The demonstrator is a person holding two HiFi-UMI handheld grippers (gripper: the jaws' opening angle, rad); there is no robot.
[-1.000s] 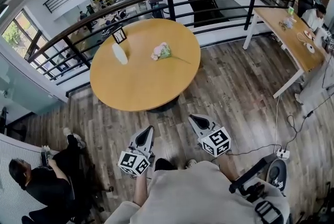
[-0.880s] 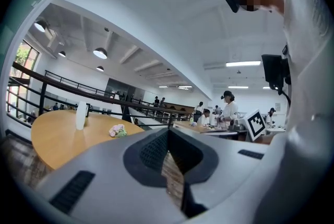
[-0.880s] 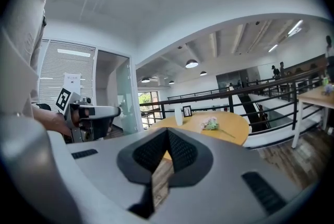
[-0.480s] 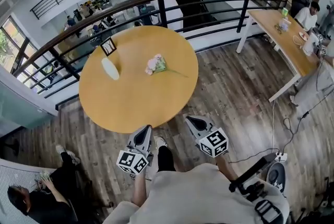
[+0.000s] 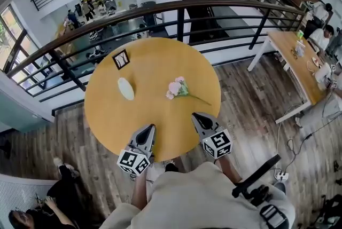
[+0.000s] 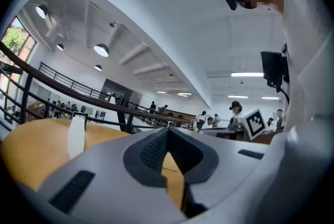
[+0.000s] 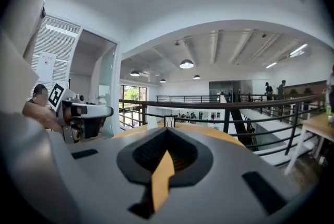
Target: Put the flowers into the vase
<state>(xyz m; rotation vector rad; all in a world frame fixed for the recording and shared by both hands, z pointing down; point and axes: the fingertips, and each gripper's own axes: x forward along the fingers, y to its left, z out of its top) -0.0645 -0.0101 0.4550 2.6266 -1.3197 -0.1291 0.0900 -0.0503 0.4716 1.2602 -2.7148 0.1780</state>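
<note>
A bunch of pink flowers [image 5: 176, 87] lies on the round wooden table [image 5: 149, 110], its thin stem pointing right. Left of it stands a white vase [image 5: 126, 88], which shows in the left gripper view as a pale vase [image 6: 76, 137] at the left. My left gripper [image 5: 149, 128] and right gripper [image 5: 196, 116] hover side by side over the table's near edge, both shut and holding nothing. The flowers lie ahead of the right gripper, a little to its left. In the gripper views, the left gripper [image 6: 167, 131] and right gripper [image 7: 167, 131] show tips that meet.
A small framed card [image 5: 121, 58] stands at the table's far side. A dark railing [image 5: 176, 6] curves behind the table over an open drop. A long desk [image 5: 294, 57] with people stands at the right. A power strip [image 5: 280, 175] lies on the floor.
The table has come much closer: both grippers moved forward from above the floor to above its near edge. Vase and flowers lie where they were. Both grippers stayed shut.
</note>
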